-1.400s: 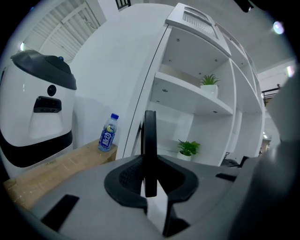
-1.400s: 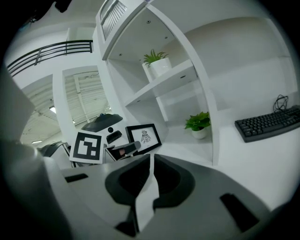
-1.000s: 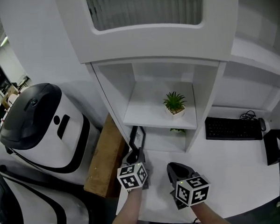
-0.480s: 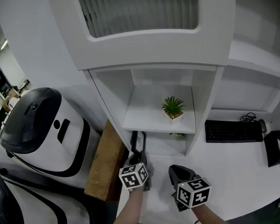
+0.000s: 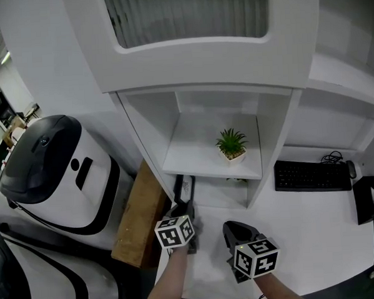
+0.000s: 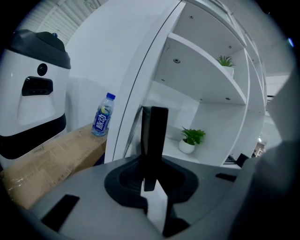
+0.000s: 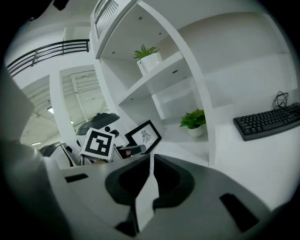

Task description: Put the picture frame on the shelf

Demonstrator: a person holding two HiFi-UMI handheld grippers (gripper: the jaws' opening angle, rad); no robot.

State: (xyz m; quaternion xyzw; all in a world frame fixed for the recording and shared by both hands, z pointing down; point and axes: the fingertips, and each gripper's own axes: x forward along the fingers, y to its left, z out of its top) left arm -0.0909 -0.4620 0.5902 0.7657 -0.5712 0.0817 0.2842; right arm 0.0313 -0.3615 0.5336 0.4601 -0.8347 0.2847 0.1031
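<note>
The black picture frame [image 5: 185, 191] stands upright on the white desk [image 5: 303, 224], at the mouth of the lower cubby. My left gripper [image 5: 182, 206] is shut on its near edge. In the left gripper view the frame [image 6: 154, 136] shows edge-on, rising from between the jaws of the left gripper [image 6: 149, 179]. The right gripper view shows the frame's white print [image 7: 144, 135] facing it. The shelf board [image 5: 200, 160] above carries a small potted plant [image 5: 231, 143]. My right gripper [image 5: 232, 228] hovers over the desk to the right, shut on nothing [image 7: 151, 161].
A second potted plant [image 5: 238, 179] sits in the lower cubby behind the frame. A black keyboard [image 5: 310, 172] lies on the desk at right. A cardboard box [image 5: 137, 214] with a water bottle [image 6: 101, 122] and a white-and-black machine [image 5: 50, 165] stand to the left.
Hardly anything has changed. The head view has shifted slightly, and both grippers and the held frame stay in about the same places.
</note>
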